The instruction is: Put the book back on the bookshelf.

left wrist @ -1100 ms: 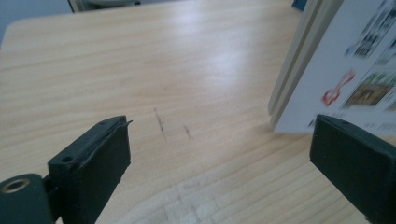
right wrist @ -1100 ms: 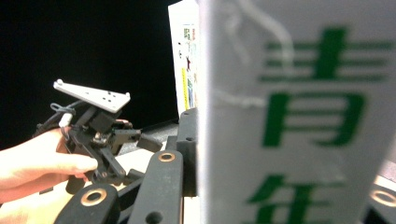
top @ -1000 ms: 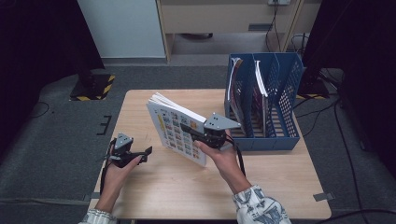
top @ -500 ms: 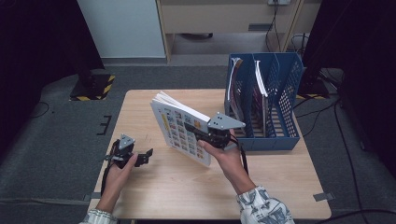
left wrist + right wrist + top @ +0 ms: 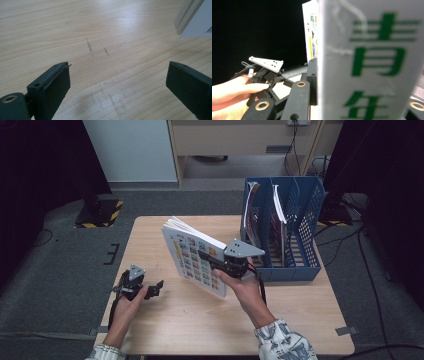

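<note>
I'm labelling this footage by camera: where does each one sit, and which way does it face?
High view: above the person's side, facing forward and down on the wooden table; forearms, left gripper, right gripper clamping the book, blue file rack.
Left gripper view: on the left gripper, facing the tabletop between its open jaws.
Right gripper view: on the right gripper, facing the book's spine.
Shared: the book appears in all three.

A file rack (image 5: 305, 235) stands at the table's (image 5: 190, 320) right rear, books (image 5: 251, 215) inside.
</note>
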### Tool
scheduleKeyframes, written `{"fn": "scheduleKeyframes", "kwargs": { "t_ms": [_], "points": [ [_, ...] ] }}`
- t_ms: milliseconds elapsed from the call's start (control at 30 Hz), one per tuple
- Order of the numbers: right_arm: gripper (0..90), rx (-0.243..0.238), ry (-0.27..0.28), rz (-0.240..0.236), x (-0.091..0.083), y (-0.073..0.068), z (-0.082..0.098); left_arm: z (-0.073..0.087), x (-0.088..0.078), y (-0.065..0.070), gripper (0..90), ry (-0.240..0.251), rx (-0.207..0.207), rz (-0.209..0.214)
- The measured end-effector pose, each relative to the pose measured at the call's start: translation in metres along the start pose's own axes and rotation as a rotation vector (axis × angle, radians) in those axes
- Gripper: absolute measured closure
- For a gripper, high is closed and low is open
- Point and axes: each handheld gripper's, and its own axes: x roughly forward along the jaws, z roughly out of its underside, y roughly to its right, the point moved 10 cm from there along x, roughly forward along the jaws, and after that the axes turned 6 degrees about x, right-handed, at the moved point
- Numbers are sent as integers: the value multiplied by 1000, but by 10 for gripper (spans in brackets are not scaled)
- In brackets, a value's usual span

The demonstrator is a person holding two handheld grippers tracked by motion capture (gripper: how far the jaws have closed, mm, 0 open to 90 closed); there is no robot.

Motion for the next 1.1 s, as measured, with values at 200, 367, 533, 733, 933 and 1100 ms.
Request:
{"fn": "scheduleKeyframes", "kwargs": {
  "t_ms": [200, 367, 533, 733, 933, 1100],
  "points": [
    [739, -4, -4, 5, 0, 1, 0, 2, 1, 1, 52, -13, 6, 2],
    [739, -6, -6, 7, -4, 1, -1, 3, 1, 0, 53, -19, 5, 0],
    [739, -12, -7, 14, -9, 2, -2, 4, 2, 1, 54, -25, 5, -1],
    [739, -14, -1, 18, -15, 2, -4, 5, 3, 1, 54, -27, 2, 3],
    [740, -12, -2, 19, -17, 2, -3, 5, 2, 0, 54, -29, -1, 0],
    [740, -12, -6, 19, -21, 2, -2, 5, 2, 1, 55, -32, 4, 1]
  ]
}}
